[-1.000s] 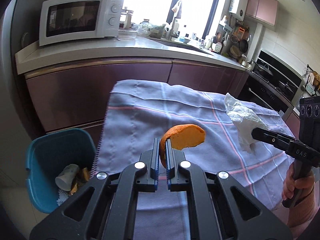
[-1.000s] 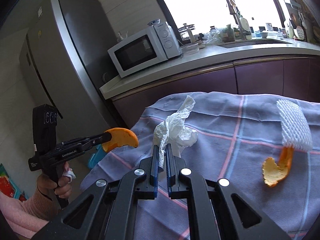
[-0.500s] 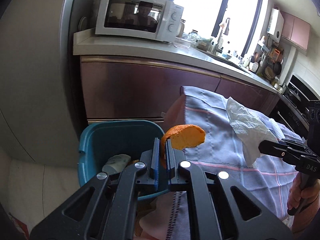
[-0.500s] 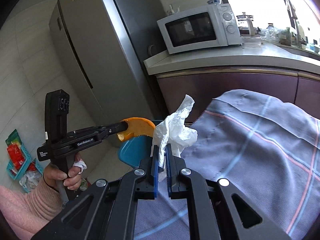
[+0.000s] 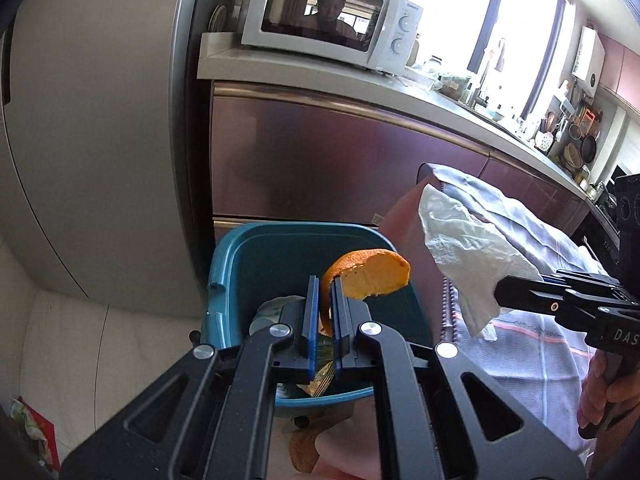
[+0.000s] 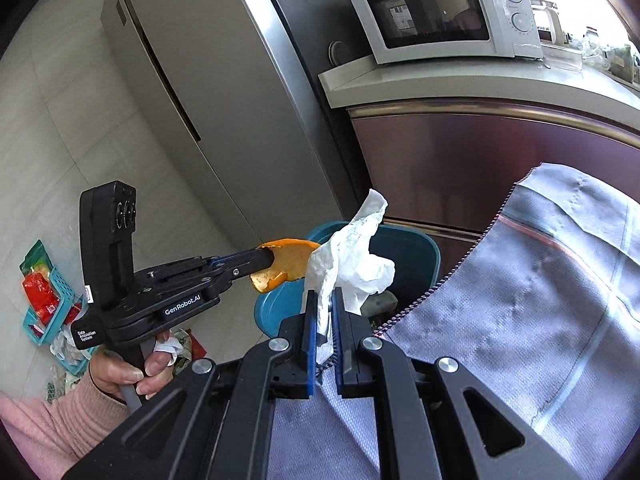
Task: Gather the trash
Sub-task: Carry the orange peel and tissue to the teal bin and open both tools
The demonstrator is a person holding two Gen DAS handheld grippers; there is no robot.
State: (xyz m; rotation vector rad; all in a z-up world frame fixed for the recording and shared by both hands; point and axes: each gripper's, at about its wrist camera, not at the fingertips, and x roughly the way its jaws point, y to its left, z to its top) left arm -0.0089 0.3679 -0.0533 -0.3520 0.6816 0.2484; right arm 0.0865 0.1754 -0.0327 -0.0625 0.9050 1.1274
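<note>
Both grippers, left and right, angle downward, fingers apparently clamped tight.

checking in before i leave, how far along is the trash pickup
Done: the teal bin already holds a cup and wrappers. In hand: the left tongs are shut on an orange peel above the bin, and the right tongs are shut on a crumpled tissue near its rim. Left: dropping both in; these views show no other trash on the cloth.

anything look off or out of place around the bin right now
Nothing on the table side stands out. The floor left of the fridge is messy: a small turquoise basket sits among red packets and crumpled bags. A brownish scrap also lies on the floor just in front of the teal bin, outside it.
</note>
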